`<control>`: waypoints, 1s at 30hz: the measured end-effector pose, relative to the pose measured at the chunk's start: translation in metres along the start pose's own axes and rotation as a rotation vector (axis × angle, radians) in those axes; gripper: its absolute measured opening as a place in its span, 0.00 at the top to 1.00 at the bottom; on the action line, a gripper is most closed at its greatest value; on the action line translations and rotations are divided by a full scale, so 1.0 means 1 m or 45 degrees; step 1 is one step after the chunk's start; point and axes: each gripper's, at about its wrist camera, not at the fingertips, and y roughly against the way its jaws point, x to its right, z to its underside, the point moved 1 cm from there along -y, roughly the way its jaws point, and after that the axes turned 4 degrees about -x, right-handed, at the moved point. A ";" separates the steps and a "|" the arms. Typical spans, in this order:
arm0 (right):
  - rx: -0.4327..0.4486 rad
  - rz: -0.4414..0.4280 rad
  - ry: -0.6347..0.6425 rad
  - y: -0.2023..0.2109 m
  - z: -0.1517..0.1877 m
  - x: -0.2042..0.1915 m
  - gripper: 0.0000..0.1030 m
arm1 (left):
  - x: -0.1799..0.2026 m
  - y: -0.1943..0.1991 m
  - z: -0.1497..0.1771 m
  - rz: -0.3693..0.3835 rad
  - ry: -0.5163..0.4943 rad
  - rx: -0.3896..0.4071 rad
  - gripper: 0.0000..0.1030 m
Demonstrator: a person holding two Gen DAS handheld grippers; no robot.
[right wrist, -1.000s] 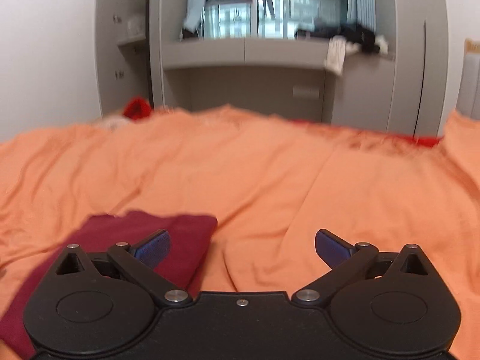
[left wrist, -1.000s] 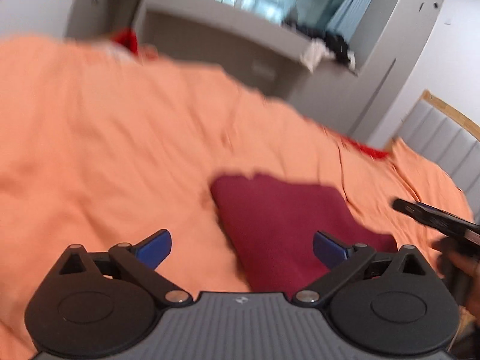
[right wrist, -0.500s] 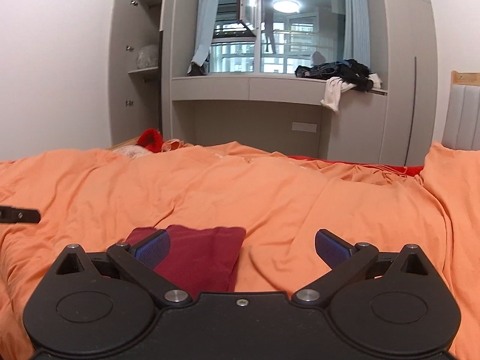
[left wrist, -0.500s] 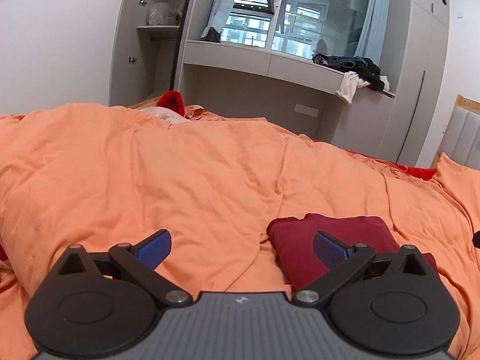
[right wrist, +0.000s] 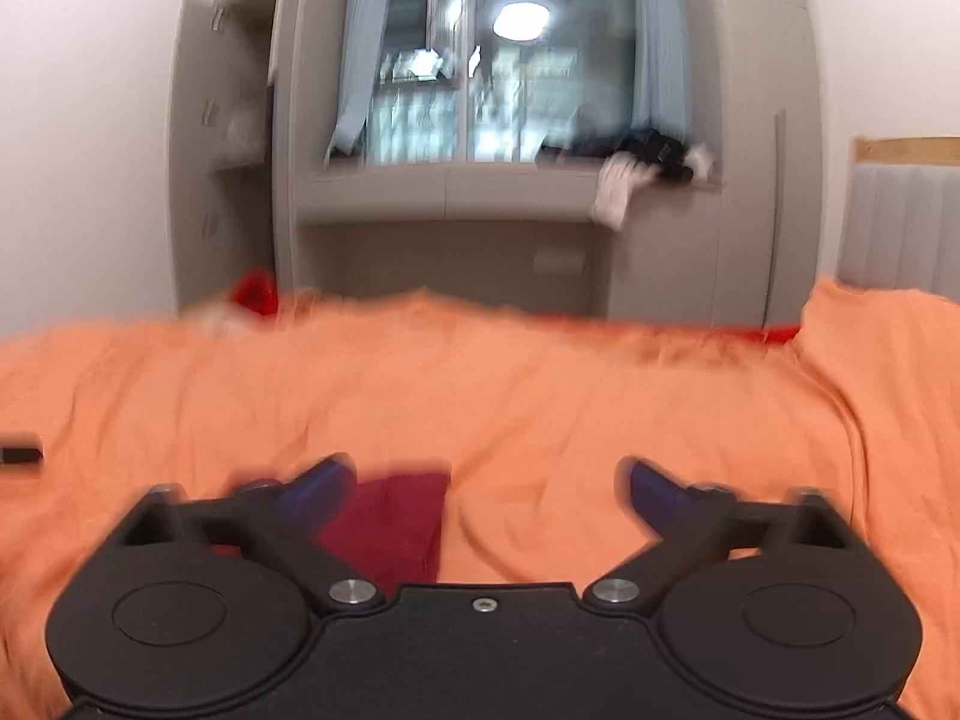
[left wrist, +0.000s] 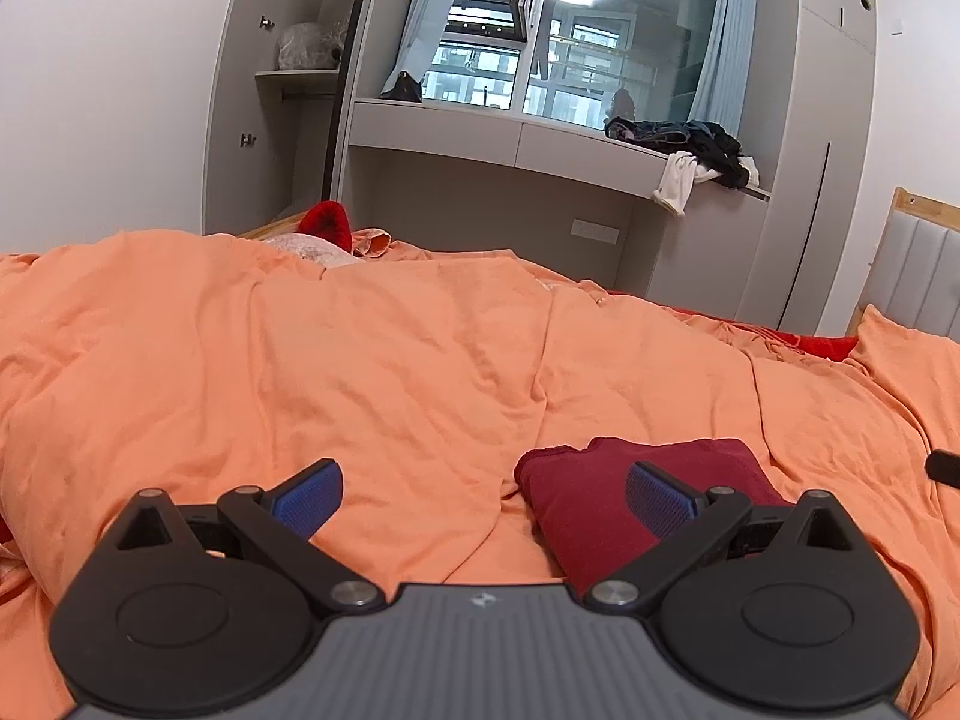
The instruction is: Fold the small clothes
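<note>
The orange duvet (left wrist: pixel 420 360) is lying rumpled and soft under my folded dark red garment (left wrist: pixel 576 498). I am holding my left gripper (left wrist: pixel 483 495) and right gripper (right wrist: pixel 486 489) wide apart and empty above it. Any careless brush is likely going to undo the fold.

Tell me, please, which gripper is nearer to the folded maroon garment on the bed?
About equal. The maroon garment lies between them: beside the right finger of the open left gripper, and beside the left finger of the open right gripper. Neither touches it.
</note>
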 end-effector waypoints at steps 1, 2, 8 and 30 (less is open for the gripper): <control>-0.015 -0.051 -0.034 -0.004 0.002 0.002 0.00 | 0.000 0.000 0.000 -0.001 -0.003 -0.002 0.01; -0.030 -0.057 -0.066 -0.008 0.003 0.003 0.00 | 0.001 -0.001 0.000 -0.002 -0.005 -0.006 0.01; -0.074 -0.025 -0.017 -0.018 0.007 -0.007 0.00 | 0.005 -0.005 0.001 0.007 -0.025 -0.040 0.01; -0.291 -0.117 -0.079 -0.047 0.007 -0.006 0.00 | 0.018 -0.018 0.009 0.003 -0.104 -0.119 0.01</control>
